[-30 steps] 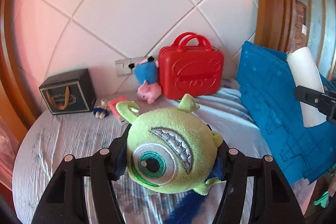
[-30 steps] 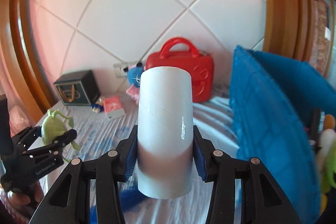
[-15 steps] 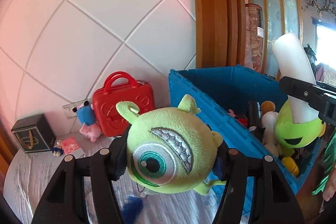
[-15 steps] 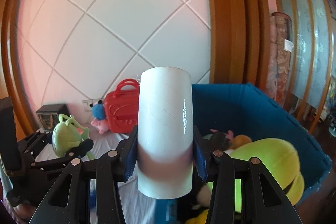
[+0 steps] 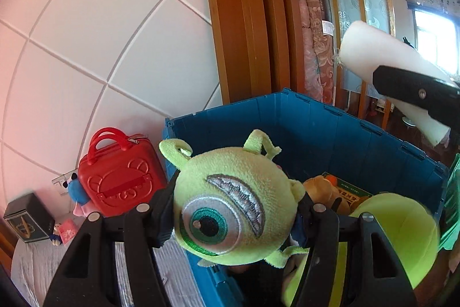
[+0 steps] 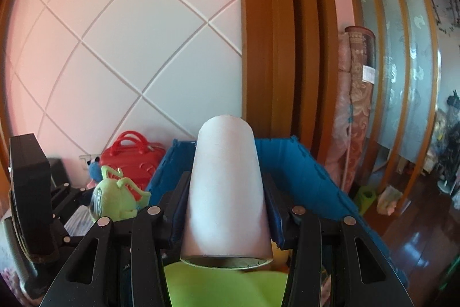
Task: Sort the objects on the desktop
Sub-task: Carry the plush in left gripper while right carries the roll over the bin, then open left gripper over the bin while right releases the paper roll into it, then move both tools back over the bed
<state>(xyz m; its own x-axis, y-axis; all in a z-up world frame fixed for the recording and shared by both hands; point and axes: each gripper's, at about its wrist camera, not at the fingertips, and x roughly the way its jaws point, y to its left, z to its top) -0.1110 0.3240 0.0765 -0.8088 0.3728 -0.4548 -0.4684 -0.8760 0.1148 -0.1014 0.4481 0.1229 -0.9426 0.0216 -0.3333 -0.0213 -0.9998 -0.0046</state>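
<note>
My left gripper is shut on a green one-eyed plush toy and holds it over the near left edge of a blue plastic crate. My right gripper is shut on a white roll and holds it above the crate. In the left wrist view the roll shows at upper right. In the right wrist view the plush toy shows at the left.
The crate holds a large lime-green plush, a brown plush and a box. On the grey table by the wall stand a red toy suitcase, a pig plush and a dark box.
Both grippers have swung right from over the table to the crate, keeping the plush toy and the roll in their grip. The crate's inside has come into view.
</note>
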